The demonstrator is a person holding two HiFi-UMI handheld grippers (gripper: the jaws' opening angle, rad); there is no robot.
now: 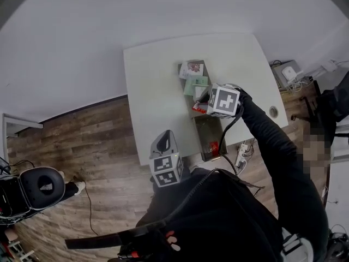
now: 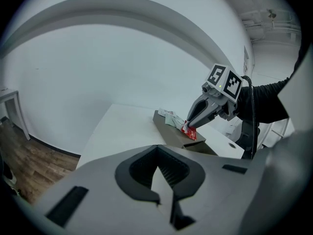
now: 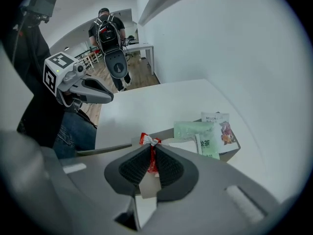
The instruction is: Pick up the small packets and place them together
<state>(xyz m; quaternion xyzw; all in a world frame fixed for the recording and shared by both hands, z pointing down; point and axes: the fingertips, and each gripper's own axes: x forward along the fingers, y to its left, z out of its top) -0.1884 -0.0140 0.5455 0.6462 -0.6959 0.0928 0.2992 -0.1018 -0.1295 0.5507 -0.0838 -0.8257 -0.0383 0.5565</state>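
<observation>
My right gripper (image 1: 203, 107) (image 3: 150, 148) is shut on a small red packet (image 3: 148, 141) (image 1: 199, 109) and hangs over the near end of a brown box (image 1: 182, 65). In that box lie a green packet (image 3: 193, 129) (image 1: 197, 82) and a white printed packet (image 3: 221, 126) (image 1: 192, 68). In the left gripper view the right gripper (image 2: 188, 126) dangles the red packet (image 2: 190, 132) just above the box's rim. A second brown box (image 1: 204, 125), nearer to me, contains another red packet (image 1: 214, 146). My left gripper (image 1: 163, 142) (image 2: 156, 151) is shut on nothing, at the table's near edge.
Both boxes stand in line on a white table (image 1: 158, 75). Wood floor lies to the left, with a black chair (image 1: 41, 184). A power strip (image 1: 241, 154) with cables lies beside the table. In the right gripper view a person (image 3: 108, 23) stands behind a chair (image 3: 117, 62).
</observation>
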